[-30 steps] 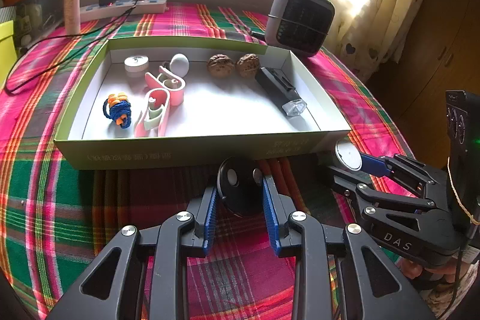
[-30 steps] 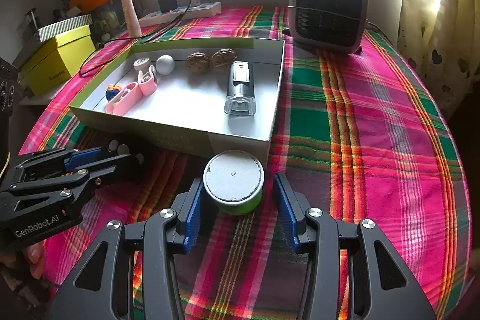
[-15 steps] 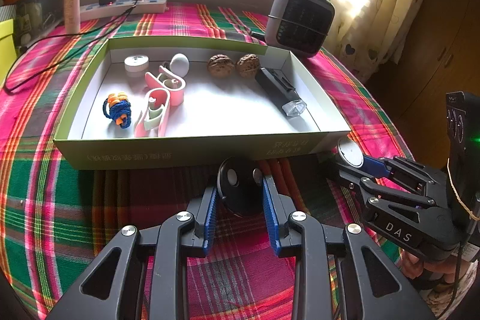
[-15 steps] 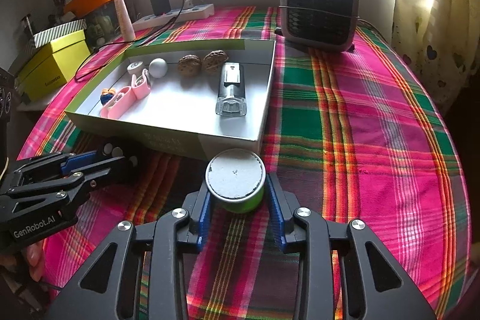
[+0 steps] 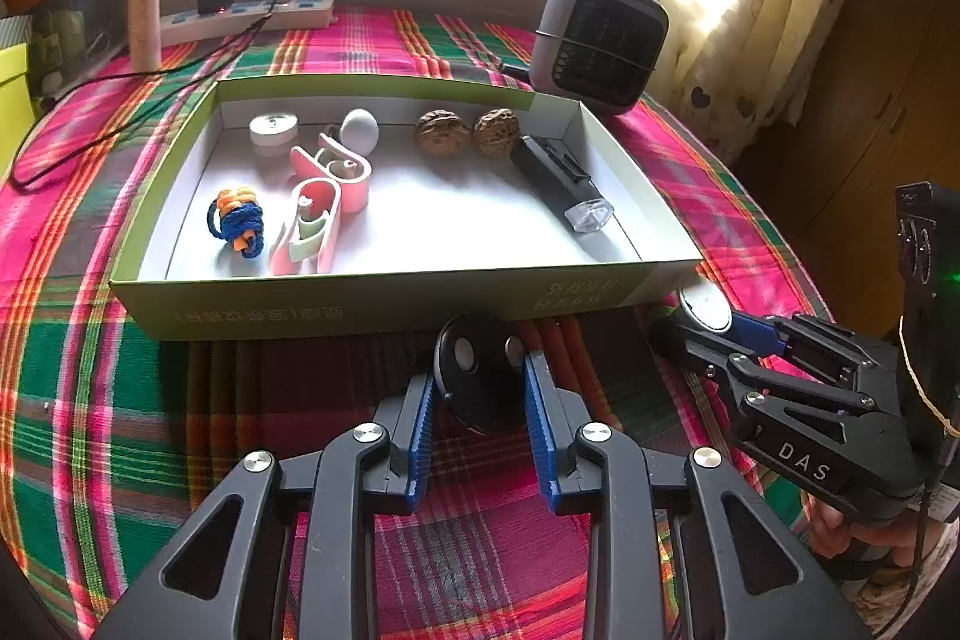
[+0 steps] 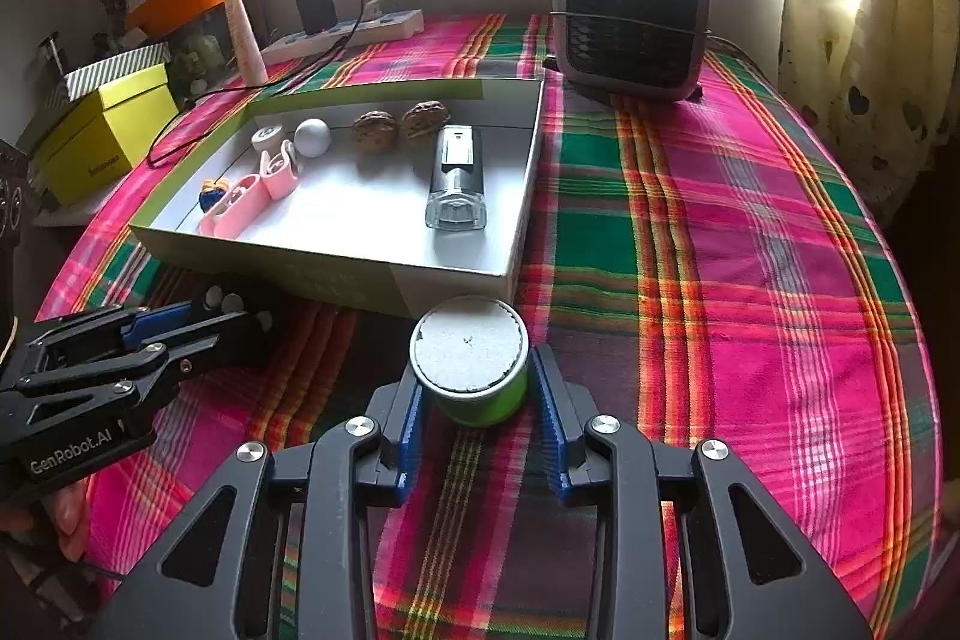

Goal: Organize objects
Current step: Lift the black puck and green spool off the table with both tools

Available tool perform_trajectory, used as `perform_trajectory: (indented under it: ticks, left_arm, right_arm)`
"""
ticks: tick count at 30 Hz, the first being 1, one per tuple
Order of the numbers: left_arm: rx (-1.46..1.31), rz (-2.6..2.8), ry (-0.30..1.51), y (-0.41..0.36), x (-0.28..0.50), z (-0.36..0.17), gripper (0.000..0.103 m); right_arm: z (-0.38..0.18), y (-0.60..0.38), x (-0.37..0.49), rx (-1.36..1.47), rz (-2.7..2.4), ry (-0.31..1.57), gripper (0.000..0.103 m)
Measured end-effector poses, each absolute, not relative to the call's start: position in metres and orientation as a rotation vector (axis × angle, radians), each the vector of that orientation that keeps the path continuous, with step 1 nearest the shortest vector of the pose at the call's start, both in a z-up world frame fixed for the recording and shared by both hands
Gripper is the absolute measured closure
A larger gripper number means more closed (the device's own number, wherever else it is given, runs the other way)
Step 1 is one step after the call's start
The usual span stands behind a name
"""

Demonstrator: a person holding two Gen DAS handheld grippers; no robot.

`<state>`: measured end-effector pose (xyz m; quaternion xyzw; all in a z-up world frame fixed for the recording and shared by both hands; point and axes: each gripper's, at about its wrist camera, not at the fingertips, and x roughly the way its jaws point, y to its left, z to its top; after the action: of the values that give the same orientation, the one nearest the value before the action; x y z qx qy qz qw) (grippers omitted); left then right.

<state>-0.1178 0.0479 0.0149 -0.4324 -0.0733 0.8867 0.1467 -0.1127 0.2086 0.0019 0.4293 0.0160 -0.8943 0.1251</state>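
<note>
While each hand-held gripper [image 5: 480,388] [image 6: 474,388] clamps something, the black disc's [image 5: 477,370] underside stays hidden.

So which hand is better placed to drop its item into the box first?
Probably the right. The right gripper grips the green tin beside the box's near corner, by bare floor. The left gripper holds a black disc facing the wall.

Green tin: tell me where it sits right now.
Right wrist view: the green tin stands on the tablecloth just outside the tray's near right corner.
</note>
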Motion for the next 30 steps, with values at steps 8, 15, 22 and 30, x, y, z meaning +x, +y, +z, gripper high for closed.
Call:
perform_trajectory:
  ticks: [8,15,22,30]
  left_arm:
    - [-1.249,2.561,-0.205,0.0467,-0.117,0.0159,0.077]
    - [-1.249,2.565,-0.204,0.0436,-0.1146,0.0156,0.077]
    - [-1.248,2.565,-0.203,0.0427,-0.1132,0.0149,0.077]
    - [-1.251,2.568,-0.206,0.0389,-0.1105,0.0148,0.077]
  right_arm:
    - [0.004,0.2085,-0.1106,1.235,-2.618,0.049,0.073]
    - [0.0044,0.2098,-0.1103,1.232,-2.623,0.048,0.073]
    - [0.0063,0.2113,-0.1073,1.214,-2.63,0.041,0.073]
    - [0.0075,0.2131,-0.103,1.201,-2.624,0.013,0.074]
